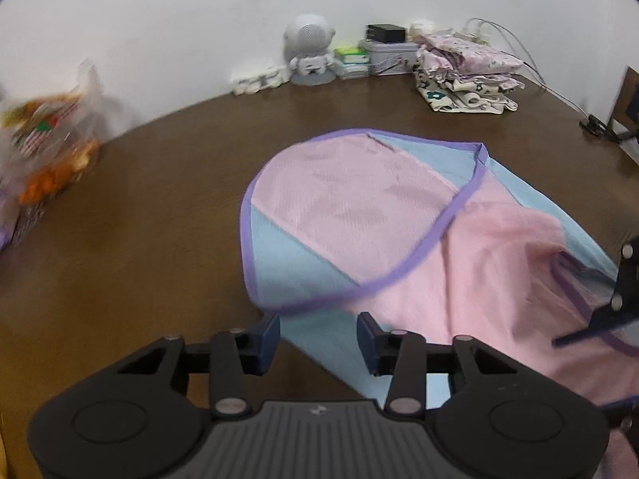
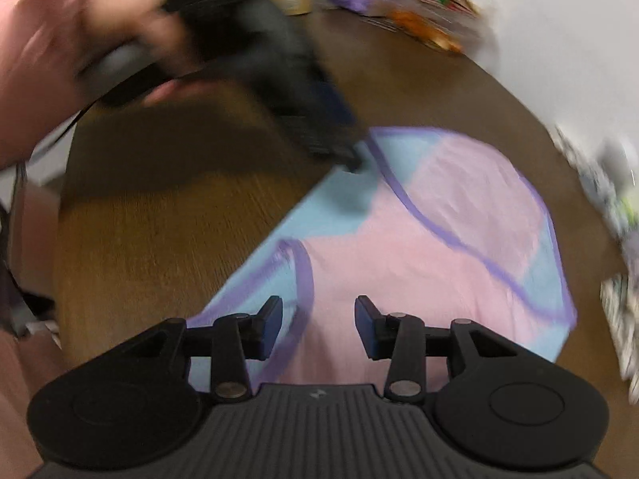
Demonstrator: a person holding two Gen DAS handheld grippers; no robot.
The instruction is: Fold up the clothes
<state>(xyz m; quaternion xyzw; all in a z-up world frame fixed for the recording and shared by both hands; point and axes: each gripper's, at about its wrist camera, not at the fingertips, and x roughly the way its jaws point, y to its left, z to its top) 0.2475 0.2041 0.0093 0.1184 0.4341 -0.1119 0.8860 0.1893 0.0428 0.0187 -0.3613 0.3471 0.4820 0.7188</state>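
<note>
A pink and light-blue garment (image 1: pixel 399 219) with purple trim lies spread on the brown table (image 1: pixel 139 239), one rounded flap folded over its middle. My left gripper (image 1: pixel 318 321) stands open over the garment's near blue edge, with nothing pinched between its pads. My right gripper (image 2: pixel 318 305) is open too, and hovers above the pink cloth (image 2: pixel 439 239) beside a purple-trimmed opening. In the right wrist view a hand (image 2: pixel 60 40) holds the blurred left tool, whose tip sits by the garment's far blue corner. A black linkage of the right tool (image 1: pixel 617 299) shows at the right edge of the left wrist view.
Along the back wall stand a stack of folded patterned clothes (image 1: pixel 463 76), a tin box (image 1: pixel 387 56), a white astronaut-shaped figure (image 1: pixel 309 50) and cables (image 1: pixel 559 92). A plastic bag of snacks (image 1: pixel 48 139) sits at the far left. Bare table (image 2: pixel 159 219) lies left of the garment.
</note>
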